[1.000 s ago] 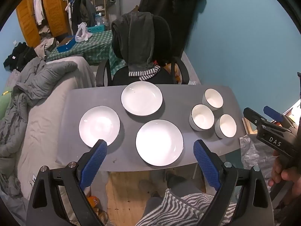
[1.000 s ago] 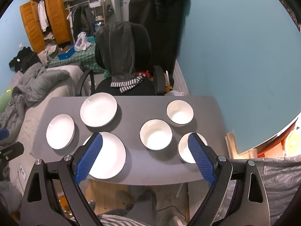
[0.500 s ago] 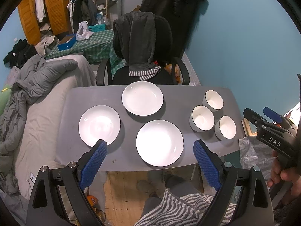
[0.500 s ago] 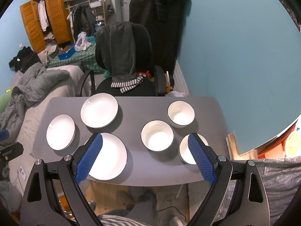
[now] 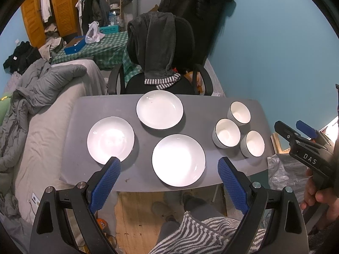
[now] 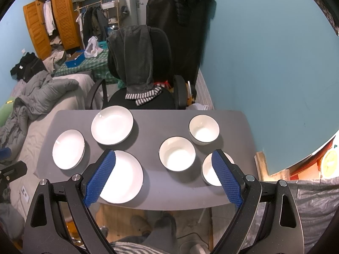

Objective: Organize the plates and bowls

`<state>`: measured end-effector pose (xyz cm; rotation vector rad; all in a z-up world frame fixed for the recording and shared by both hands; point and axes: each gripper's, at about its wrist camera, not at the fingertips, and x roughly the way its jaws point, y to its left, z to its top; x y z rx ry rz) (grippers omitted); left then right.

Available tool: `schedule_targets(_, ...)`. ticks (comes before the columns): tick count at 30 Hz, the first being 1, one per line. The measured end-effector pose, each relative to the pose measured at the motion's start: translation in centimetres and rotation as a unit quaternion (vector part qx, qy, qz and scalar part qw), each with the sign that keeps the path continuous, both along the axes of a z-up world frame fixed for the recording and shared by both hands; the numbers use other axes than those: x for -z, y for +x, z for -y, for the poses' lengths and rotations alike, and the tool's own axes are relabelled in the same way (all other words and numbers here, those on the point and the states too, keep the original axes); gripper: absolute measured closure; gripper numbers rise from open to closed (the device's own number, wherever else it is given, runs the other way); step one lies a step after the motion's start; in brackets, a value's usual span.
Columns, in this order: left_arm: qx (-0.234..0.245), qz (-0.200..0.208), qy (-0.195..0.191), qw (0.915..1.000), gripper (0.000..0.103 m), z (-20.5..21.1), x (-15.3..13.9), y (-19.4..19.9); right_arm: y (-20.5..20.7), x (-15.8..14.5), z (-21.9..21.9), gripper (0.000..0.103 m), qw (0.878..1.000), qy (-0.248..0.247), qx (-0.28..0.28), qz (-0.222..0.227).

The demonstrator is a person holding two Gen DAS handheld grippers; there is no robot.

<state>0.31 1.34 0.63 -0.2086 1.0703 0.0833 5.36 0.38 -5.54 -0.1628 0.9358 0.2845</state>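
Note:
Three white plates lie apart on the grey table (image 5: 203,110): a left plate (image 5: 110,140), a far plate (image 5: 159,112) and a near plate (image 5: 178,160). Three white bowls stand at the right: a far bowl (image 5: 240,112), a middle bowl (image 5: 227,133) and a near bowl (image 5: 253,143). My left gripper (image 5: 169,169) is open and empty, high above the table's near edge. My right gripper (image 6: 163,159) is open and empty, above the near edge by the bowls; the middle bowl (image 6: 177,156) shows between its fingers. The right gripper also shows in the left wrist view (image 5: 296,127).
A black office chair (image 5: 161,63) draped with a dark garment stands behind the table. A bed with grey bedding (image 5: 42,97) runs along the table's left side. A blue wall (image 5: 275,53) is at the right. Grey plastic sheeting (image 6: 307,207) lies at the lower right.
Both grippers have stayed open and nearly still; the views have shifted only slightly. Plates and bowls have not moved.

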Motion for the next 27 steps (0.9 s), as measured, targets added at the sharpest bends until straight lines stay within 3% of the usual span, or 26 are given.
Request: schedule_targets(27, -0.006, 0.004, -0.008, 0.9999, 0.009, -0.42, 0.07, -0.07, 0.04, 0.02, 0.14, 0.012, 1.0, 0.002, 0.0, 0.0)
